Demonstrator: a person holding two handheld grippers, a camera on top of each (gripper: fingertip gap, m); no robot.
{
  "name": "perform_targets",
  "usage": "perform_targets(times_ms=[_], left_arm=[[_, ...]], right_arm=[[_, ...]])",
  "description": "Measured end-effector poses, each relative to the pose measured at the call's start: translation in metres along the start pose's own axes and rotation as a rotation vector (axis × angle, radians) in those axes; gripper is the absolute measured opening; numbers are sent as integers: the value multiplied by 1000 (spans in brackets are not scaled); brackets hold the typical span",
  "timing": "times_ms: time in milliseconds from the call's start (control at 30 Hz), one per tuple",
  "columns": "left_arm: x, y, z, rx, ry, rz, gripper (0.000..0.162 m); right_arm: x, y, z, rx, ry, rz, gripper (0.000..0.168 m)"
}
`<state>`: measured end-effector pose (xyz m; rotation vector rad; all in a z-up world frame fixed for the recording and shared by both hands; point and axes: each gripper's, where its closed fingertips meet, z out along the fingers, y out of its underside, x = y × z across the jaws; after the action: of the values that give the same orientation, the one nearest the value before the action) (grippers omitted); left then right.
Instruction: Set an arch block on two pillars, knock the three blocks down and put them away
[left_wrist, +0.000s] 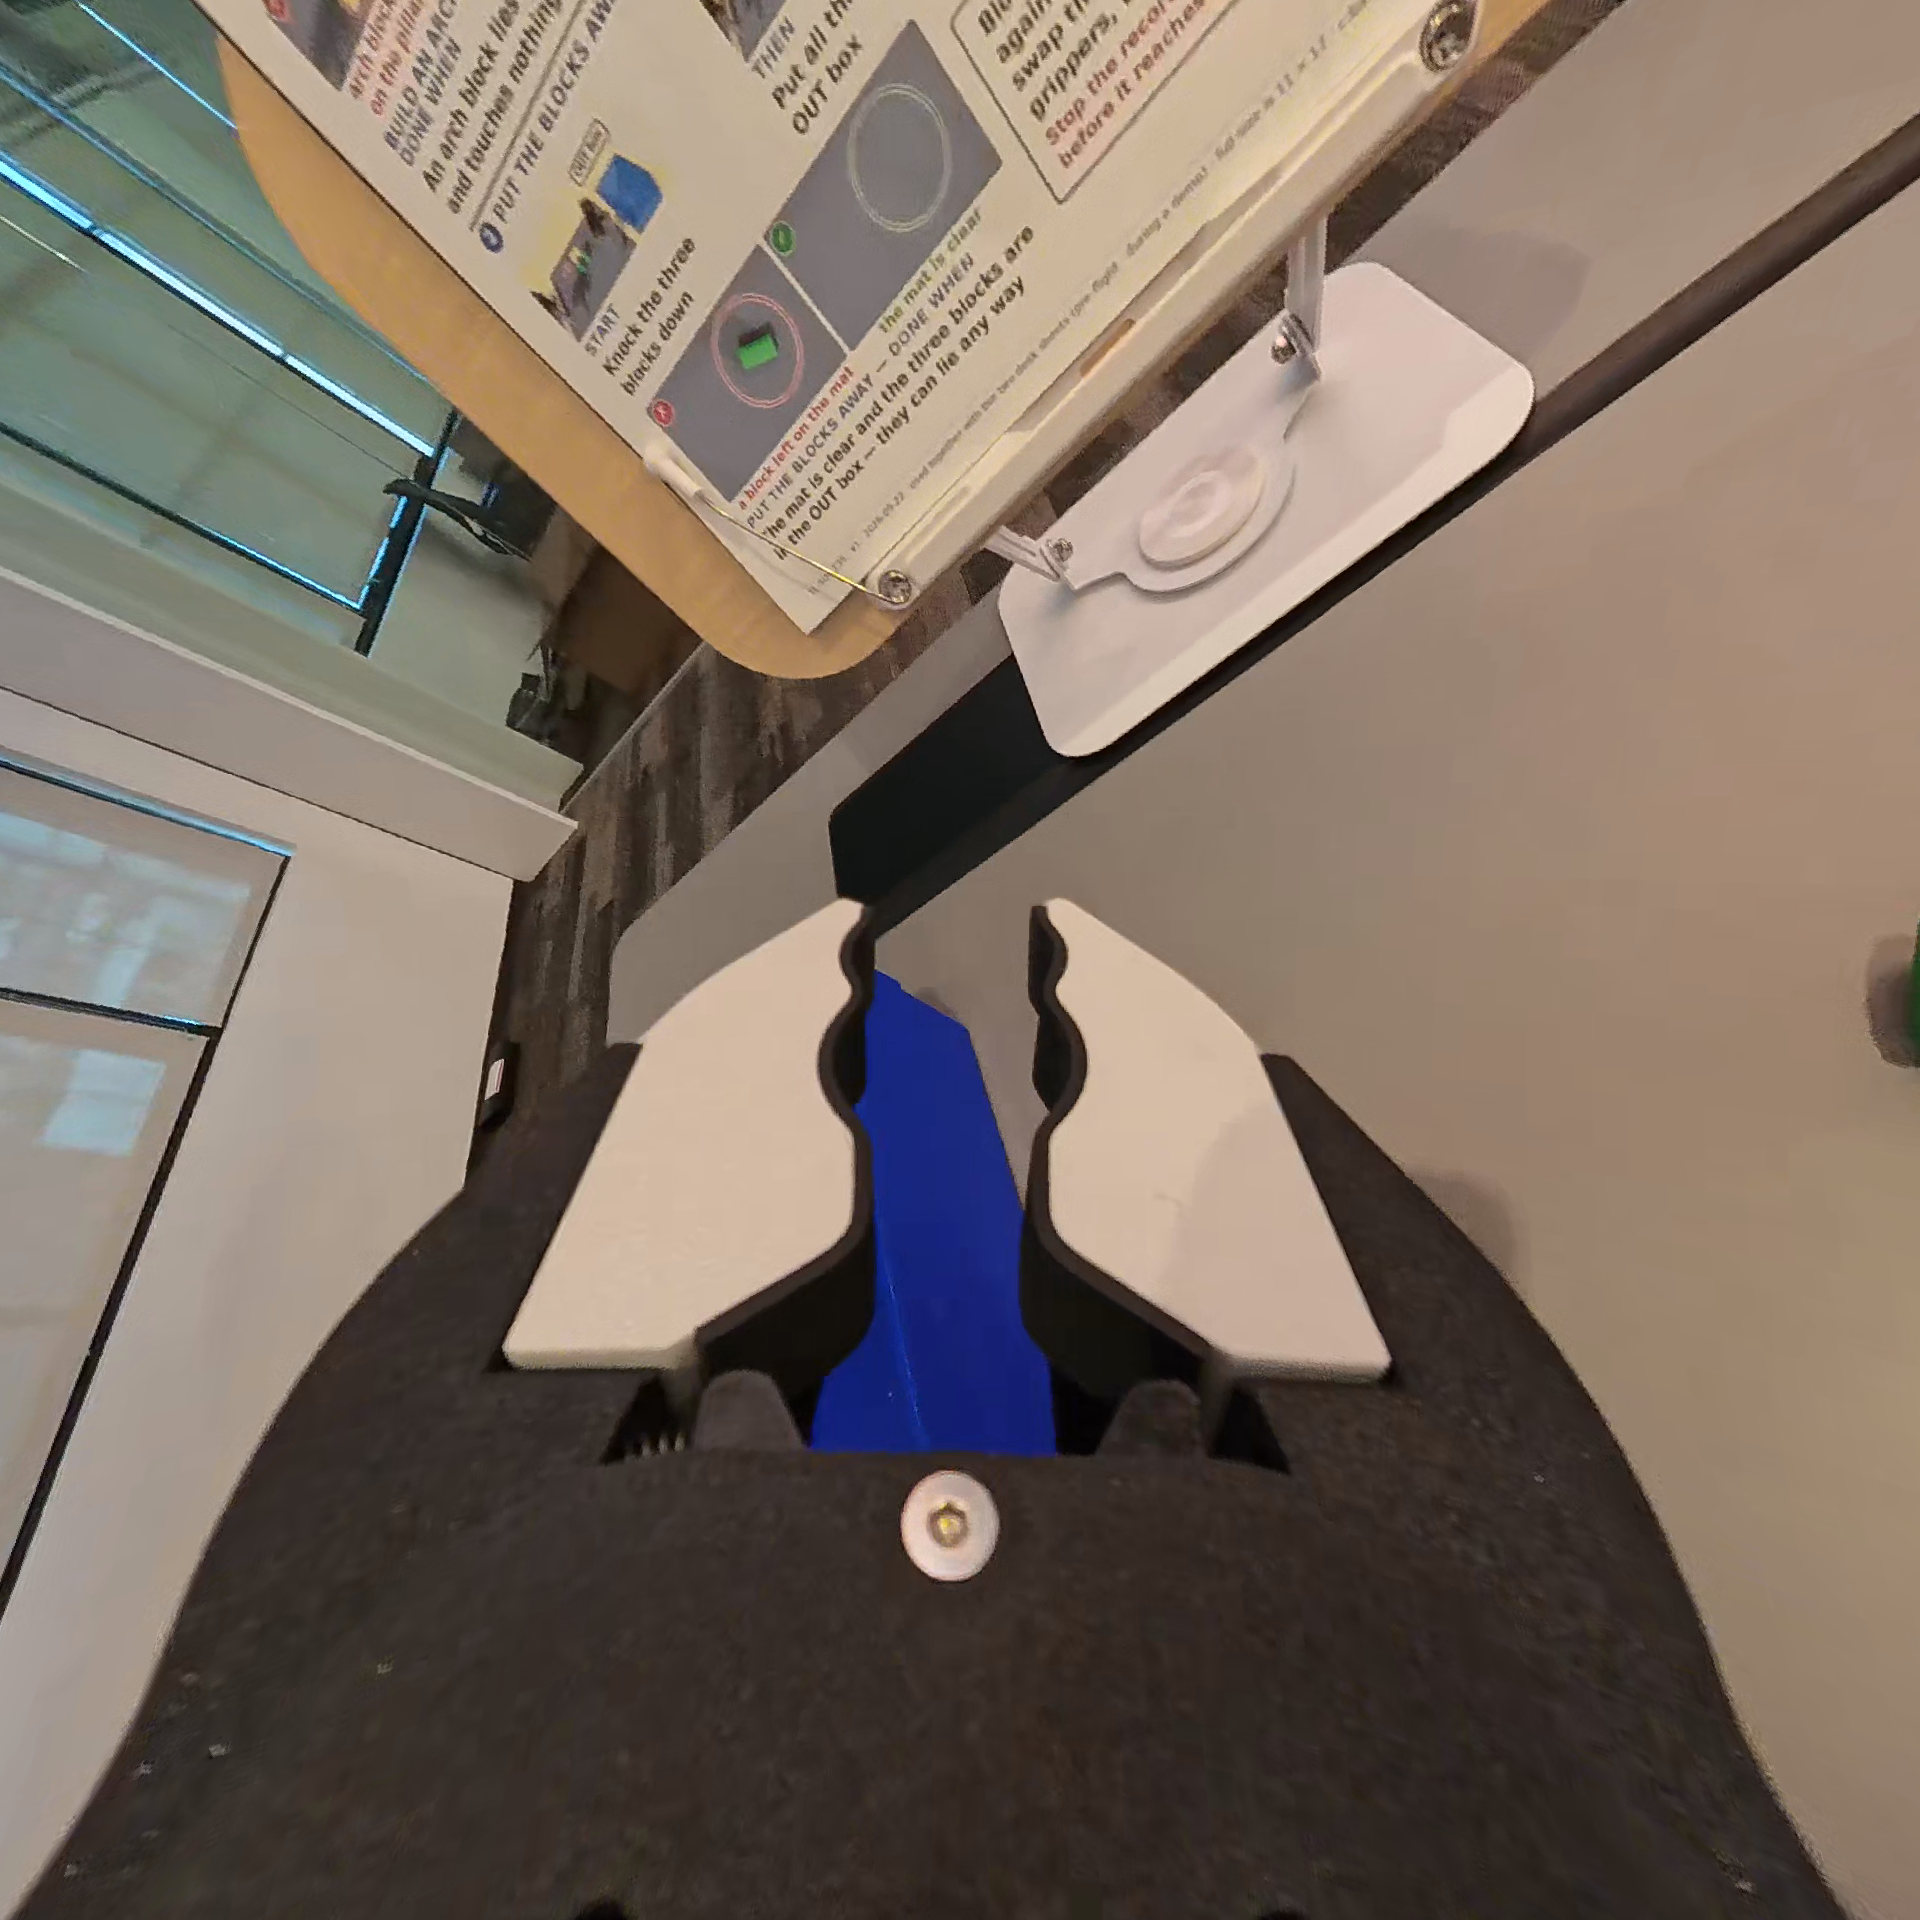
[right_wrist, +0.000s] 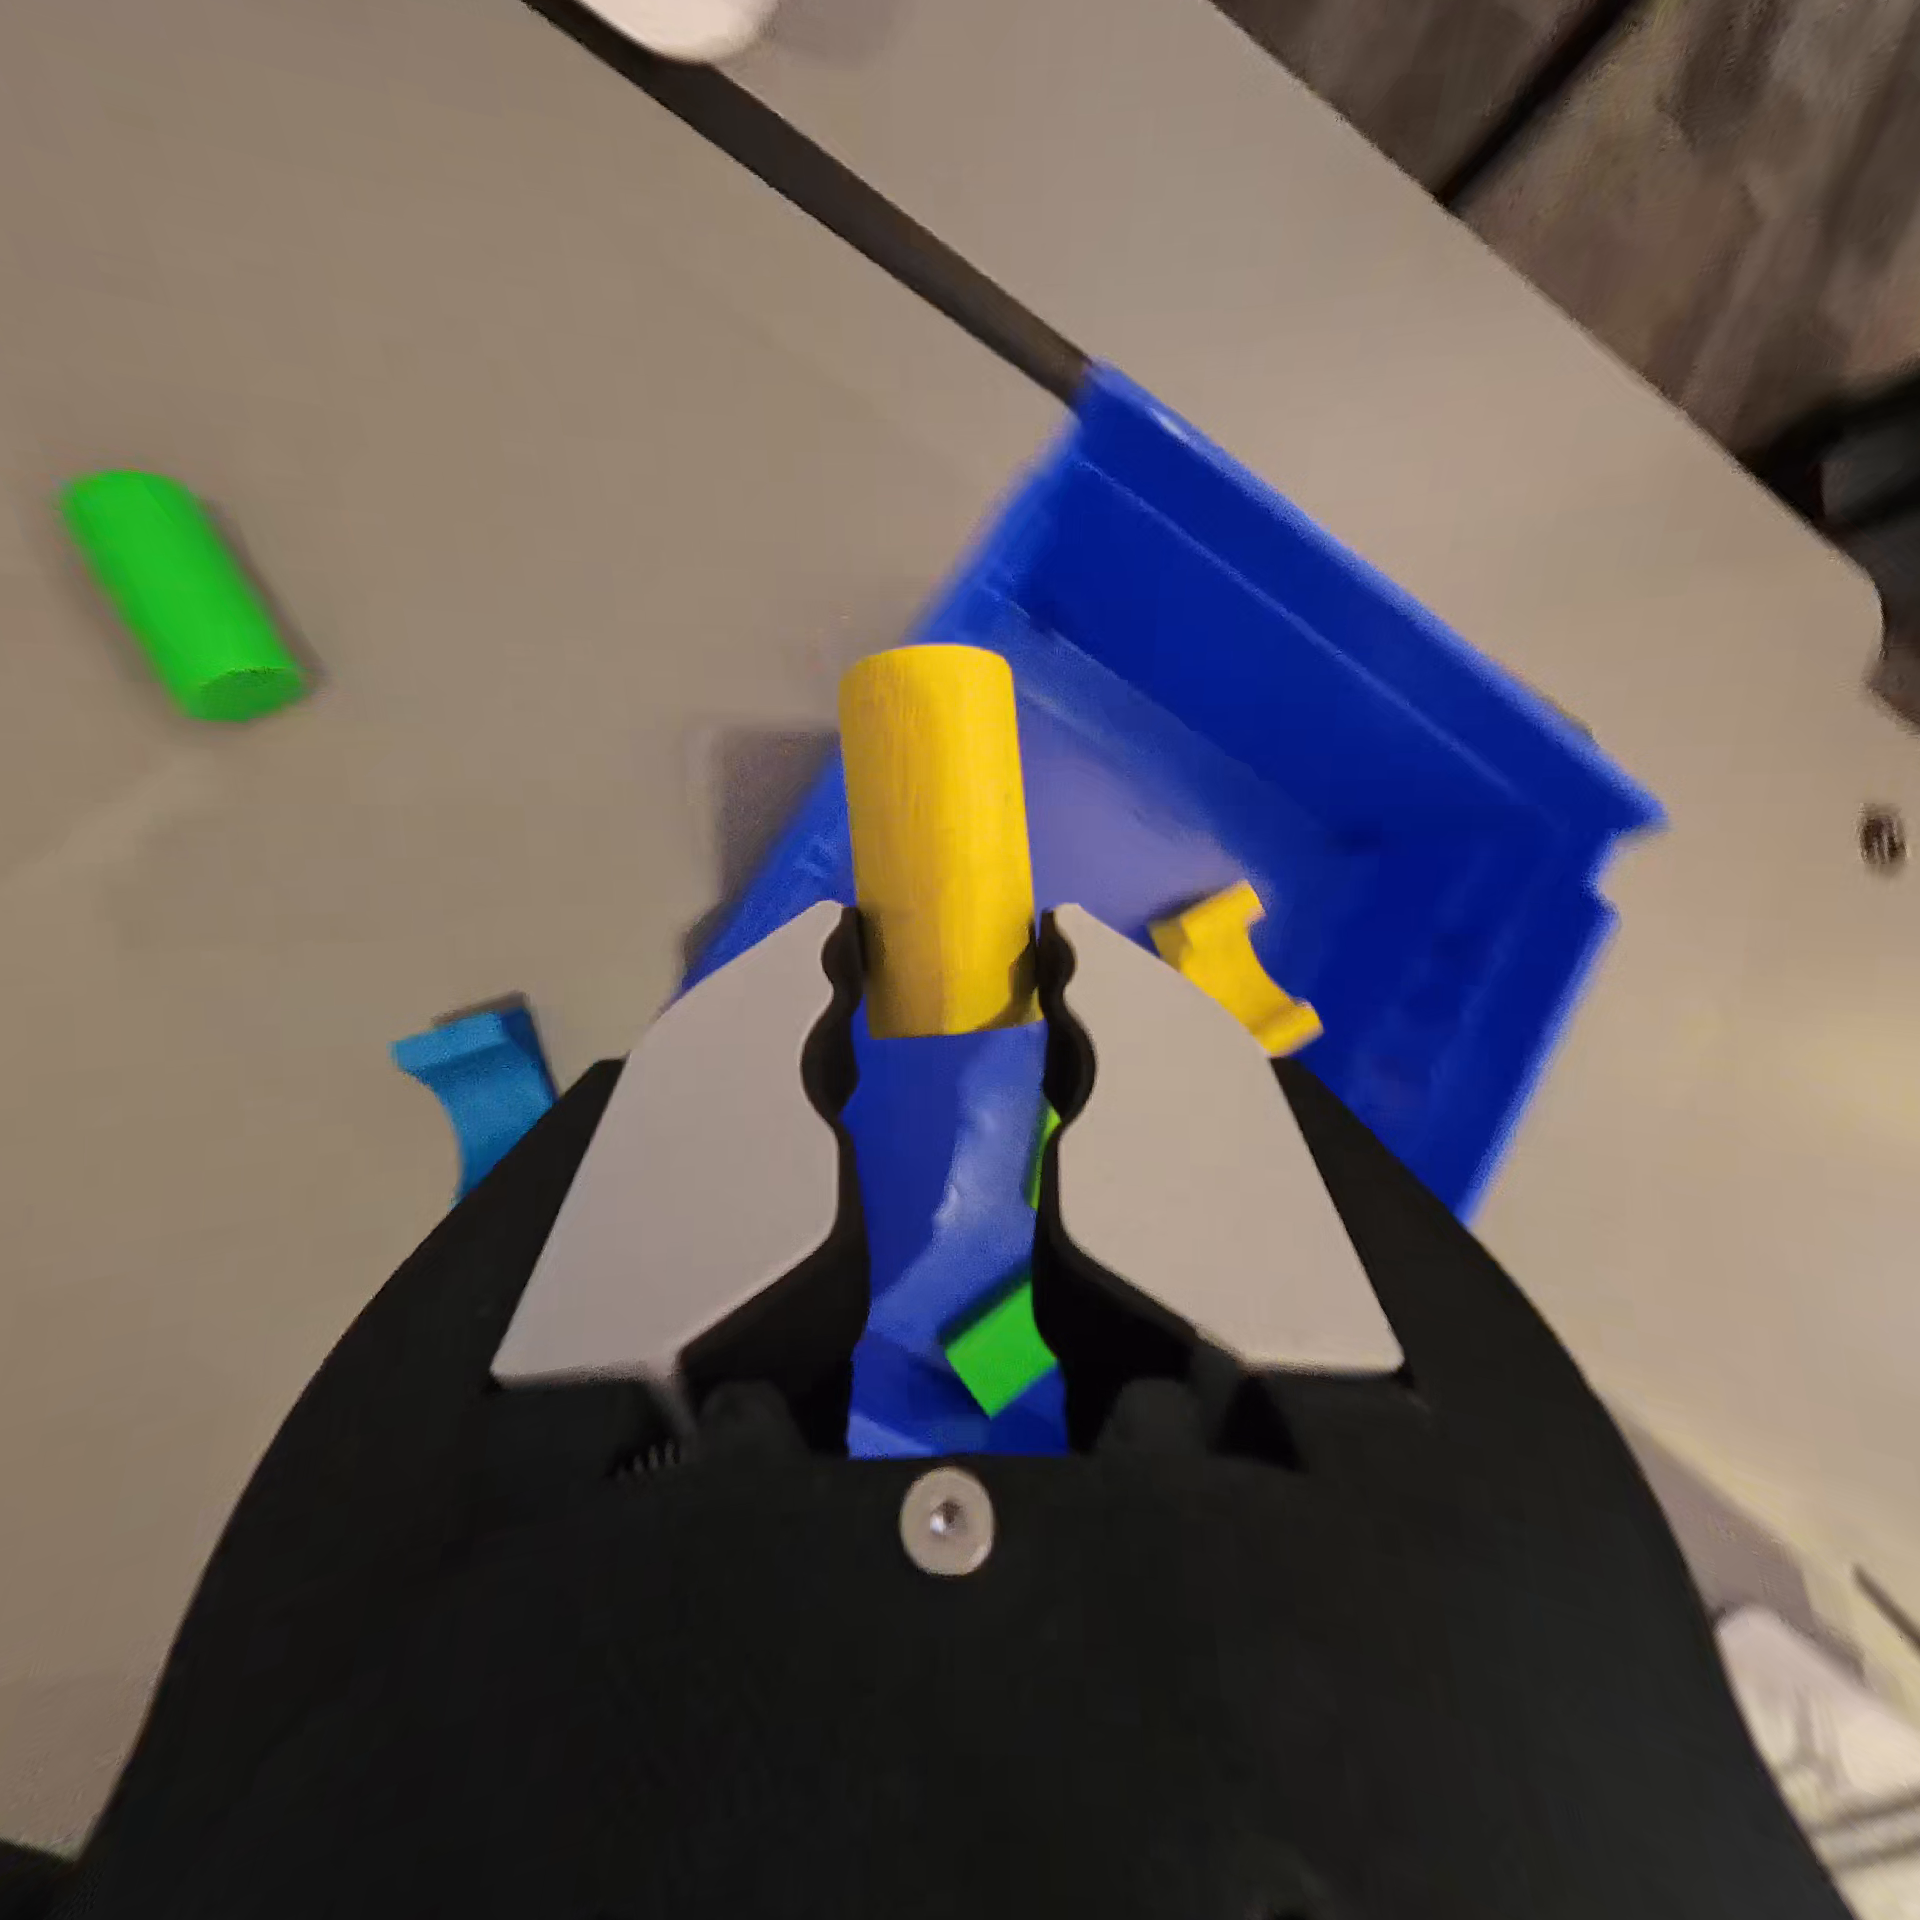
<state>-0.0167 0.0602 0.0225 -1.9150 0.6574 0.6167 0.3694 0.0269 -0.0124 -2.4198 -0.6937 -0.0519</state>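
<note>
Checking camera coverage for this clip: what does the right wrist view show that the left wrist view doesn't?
Only the right wrist view: right tongs shut on a yellow cylinder over the blue bin, a yellow arch block and a green block inside it, and a light blue arch block on the table.

Only the left wrist view: open, empty left tongs and an instruction sheet on a white stand.

Both: the grey table and blue plastic below the tongs.

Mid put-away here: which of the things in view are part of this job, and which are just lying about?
Part of the job:
- yellow cylinder, clamped in the right gripper over the blue bin
- yellow arch block and a green block, in the bin
- green cylinder and light blue arch block, on the table

Lying about:
- instruction sheet on its white stand
- left gripper, open and holding nothing
</note>
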Motion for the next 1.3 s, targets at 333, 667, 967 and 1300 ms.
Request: perform_targets(times_ms=[333, 667, 967, 1300], left_arm=[[10, -4, -5, 27, 136, -79, 28], [21, -2, -3, 11, 189, -81, 28], [6, 0, -7, 19, 220, -143, 28], [-26, 9, -10, 27, 235, -243, 30]], right_arm=[[57, 81, 37, -233, -70, 244, 34], [63, 106, 81, -380, -59, 224, 34], [67, 49, 25, -117, 66, 207, 52], [-147, 34, 15, -265, -351, -379, 50]])
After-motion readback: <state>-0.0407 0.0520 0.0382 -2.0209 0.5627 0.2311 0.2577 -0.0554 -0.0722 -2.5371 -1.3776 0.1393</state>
